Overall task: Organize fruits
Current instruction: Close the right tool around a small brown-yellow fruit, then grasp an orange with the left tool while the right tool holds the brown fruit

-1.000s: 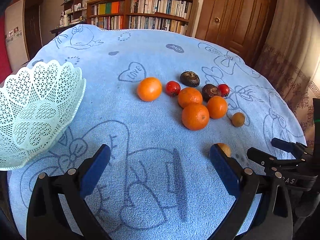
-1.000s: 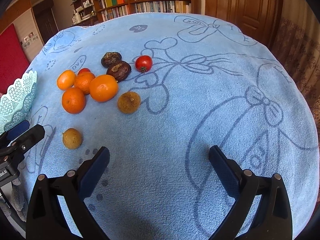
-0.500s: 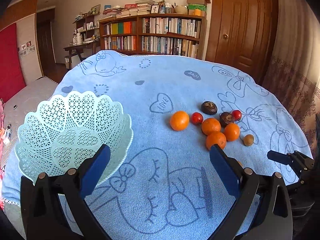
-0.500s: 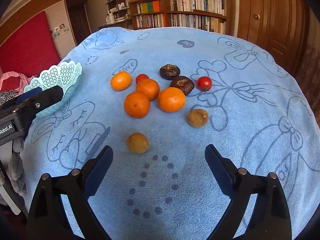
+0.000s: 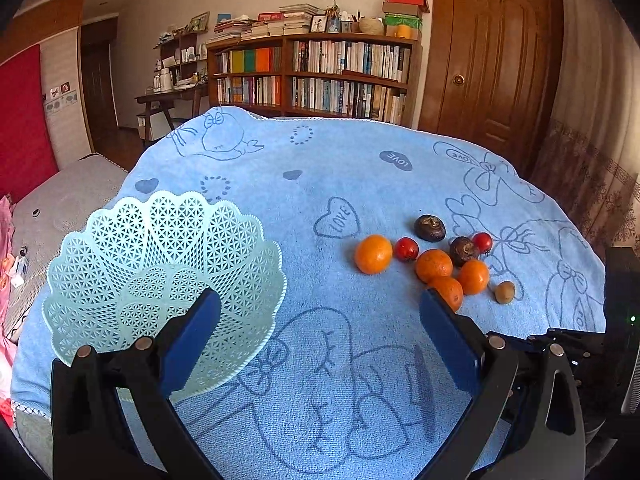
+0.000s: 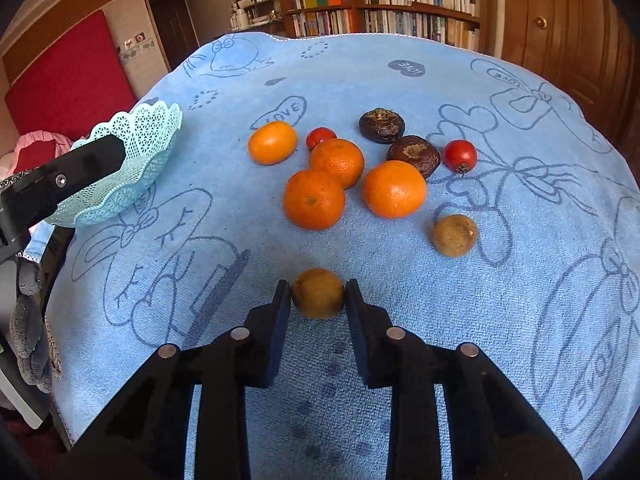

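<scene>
A pale green lattice basket [image 5: 160, 248] stands empty on the blue cloth at the left. My left gripper [image 5: 320, 304] hangs open over the cloth, its left finger in front of the basket's near rim. Several oranges [image 6: 314, 199], two red tomatoes [image 6: 461, 155], two dark brown fruits [image 6: 381, 125] and a small brown fruit [image 6: 454, 235] lie clustered mid-table. My right gripper [image 6: 317, 296] is shut on another small brown fruit [image 6: 318, 280], a finger pressed to each side, low at the cloth.
The blue towel-like cloth [image 5: 320, 168] covers a round table whose edges drop away on all sides. A bookshelf [image 5: 312, 76] and a wooden door [image 5: 496, 60] stand behind it. A red wall panel [image 5: 24, 120] and bedding lie to the left.
My right gripper has moved in on the near small brown fruit and shut on it. The left gripper has drawn back and up, so the whole basket shows.
</scene>
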### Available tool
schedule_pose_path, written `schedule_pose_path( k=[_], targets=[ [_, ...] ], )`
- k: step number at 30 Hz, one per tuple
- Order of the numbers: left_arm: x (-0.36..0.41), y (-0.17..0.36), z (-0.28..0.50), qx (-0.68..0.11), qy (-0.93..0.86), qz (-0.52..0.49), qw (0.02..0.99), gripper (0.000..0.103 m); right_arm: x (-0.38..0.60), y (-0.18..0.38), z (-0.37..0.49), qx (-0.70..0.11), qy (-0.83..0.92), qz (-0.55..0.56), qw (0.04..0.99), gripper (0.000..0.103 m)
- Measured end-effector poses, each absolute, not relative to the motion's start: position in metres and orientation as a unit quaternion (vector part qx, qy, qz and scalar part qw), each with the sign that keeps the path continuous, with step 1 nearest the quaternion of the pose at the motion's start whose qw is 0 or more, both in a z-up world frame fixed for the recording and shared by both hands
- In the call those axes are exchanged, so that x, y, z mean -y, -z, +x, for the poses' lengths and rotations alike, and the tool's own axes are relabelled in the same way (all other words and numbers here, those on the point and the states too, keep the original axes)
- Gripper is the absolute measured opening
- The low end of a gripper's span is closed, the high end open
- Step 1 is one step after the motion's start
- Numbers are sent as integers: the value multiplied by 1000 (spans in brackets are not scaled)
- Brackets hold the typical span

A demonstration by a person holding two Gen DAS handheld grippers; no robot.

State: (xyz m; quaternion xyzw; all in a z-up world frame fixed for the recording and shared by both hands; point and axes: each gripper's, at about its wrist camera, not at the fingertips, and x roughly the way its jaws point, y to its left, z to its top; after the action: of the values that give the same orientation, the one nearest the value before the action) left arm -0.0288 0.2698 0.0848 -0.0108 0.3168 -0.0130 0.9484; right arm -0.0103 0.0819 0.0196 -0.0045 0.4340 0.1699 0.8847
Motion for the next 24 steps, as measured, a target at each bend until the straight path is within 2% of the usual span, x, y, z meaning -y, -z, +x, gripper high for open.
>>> schedule_pose_path(
  k=[16, 22, 24],
  targets=[
    [-190, -49, 15, -373, 87, 60, 922, 101, -22, -39, -3, -408, -83, 41, 908, 29],
    [-170, -36, 37, -395, 112, 69, 909, 88, -19, -34, 3, -411, -72, 45, 908, 28],
    [-166, -30, 44, -403, 114, 68, 905, 79, -19, -33, 4, -411, -69, 43, 908, 28]
  ],
)
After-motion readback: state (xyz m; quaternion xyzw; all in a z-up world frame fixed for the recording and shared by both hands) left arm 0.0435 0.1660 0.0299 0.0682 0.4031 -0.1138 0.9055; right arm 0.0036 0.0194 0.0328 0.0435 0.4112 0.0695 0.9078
